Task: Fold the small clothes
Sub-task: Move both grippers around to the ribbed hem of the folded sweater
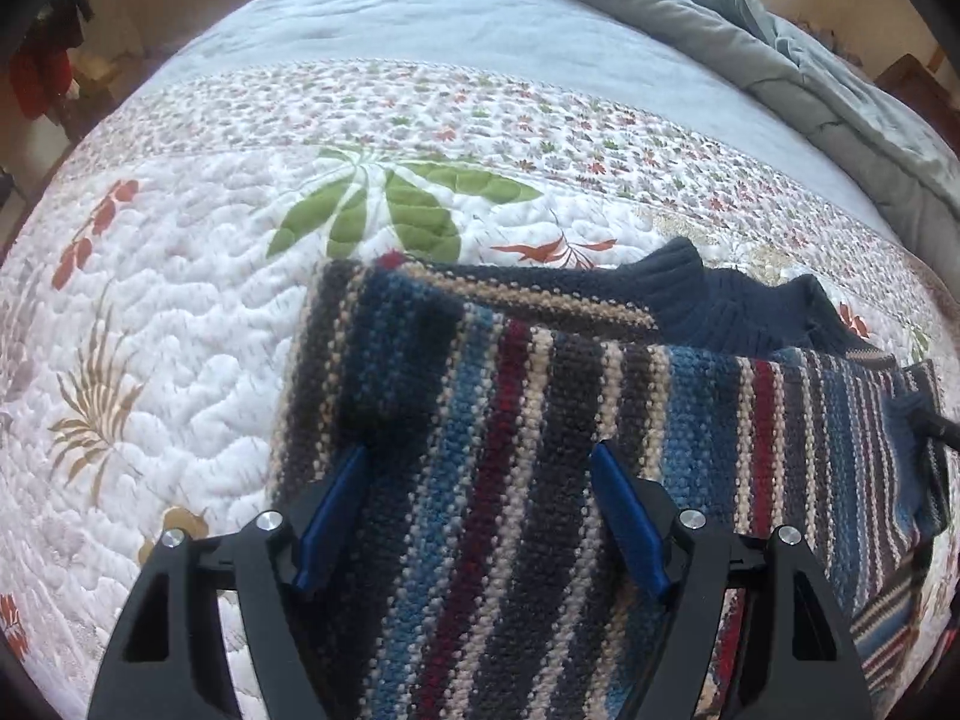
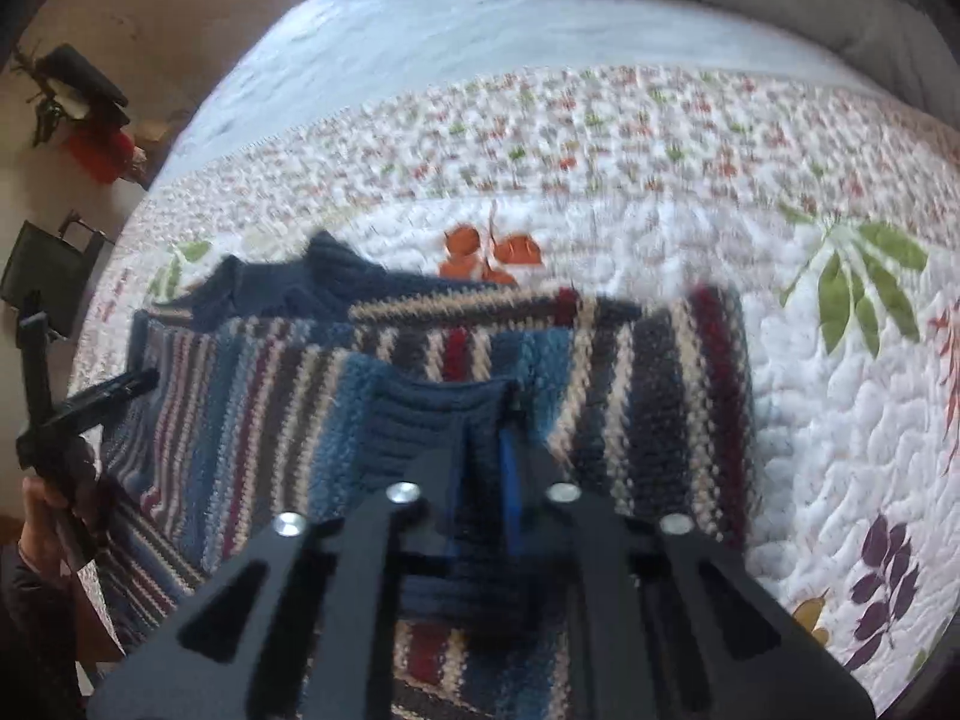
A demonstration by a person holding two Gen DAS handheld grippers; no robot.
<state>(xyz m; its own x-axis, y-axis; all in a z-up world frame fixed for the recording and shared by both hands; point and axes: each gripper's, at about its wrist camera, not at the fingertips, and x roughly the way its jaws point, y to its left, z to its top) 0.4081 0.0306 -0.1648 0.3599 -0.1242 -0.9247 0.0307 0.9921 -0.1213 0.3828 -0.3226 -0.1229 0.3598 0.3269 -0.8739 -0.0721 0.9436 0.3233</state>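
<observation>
A striped knit sweater (image 1: 540,420) in blue, dark red, cream and charcoal lies folded on a floral quilt (image 1: 180,330), its navy collar (image 1: 708,294) toward the far side. My left gripper (image 1: 480,450) hovers over the sweater's left part. Its blue pads (image 1: 336,516) stand wide apart and do not press on the knit. In the right wrist view my right gripper (image 2: 486,438) is shut on a navy ribbed cuff (image 2: 420,414) of the sweater (image 2: 660,396), which is bunched between the fingers. The left gripper (image 2: 120,393) shows at the sweater's left edge, held by a hand (image 2: 42,510).
A grey-blue duvet (image 1: 810,60) is heaped along the bed's far right side. Bare quilt (image 2: 840,420) spreads right of the sweater and beyond it. Past the bed's left edge are a red object (image 2: 96,150) and a dark stand (image 2: 42,276).
</observation>
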